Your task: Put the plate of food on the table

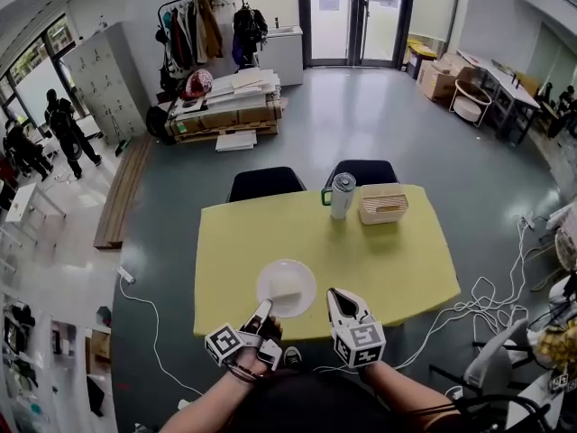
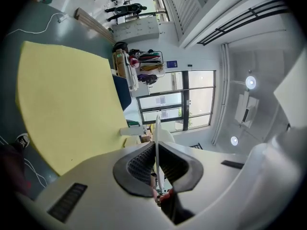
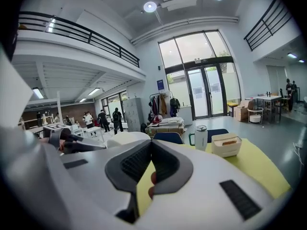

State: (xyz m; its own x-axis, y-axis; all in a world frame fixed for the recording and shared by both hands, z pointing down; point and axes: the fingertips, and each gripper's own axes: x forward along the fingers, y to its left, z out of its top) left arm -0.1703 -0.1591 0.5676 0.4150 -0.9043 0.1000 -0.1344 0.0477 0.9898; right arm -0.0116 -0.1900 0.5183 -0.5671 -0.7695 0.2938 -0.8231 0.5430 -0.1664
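Observation:
A white plate (image 1: 287, 286) hovers at the near edge of the yellow table (image 1: 397, 264); whatever is on it is pale and hard to make out. My left gripper (image 1: 263, 310) is shut on the plate's near-left rim. In the left gripper view the plate (image 2: 157, 128) shows edge-on as a thin white line pinched between the ribbed pads (image 2: 142, 166). My right gripper (image 1: 336, 297) is shut and holds nothing, just right of the plate. In the right gripper view its jaws meet over the table (image 3: 256, 163), with the plate (image 3: 125, 138) to their left.
A lidded tumbler (image 1: 343, 195) and a beige box (image 1: 383, 204) stand at the table's far side. Two dark chairs (image 1: 266, 183) are tucked in behind it. Cables (image 1: 487, 296) lie on the floor to the right. People stand far off at the left.

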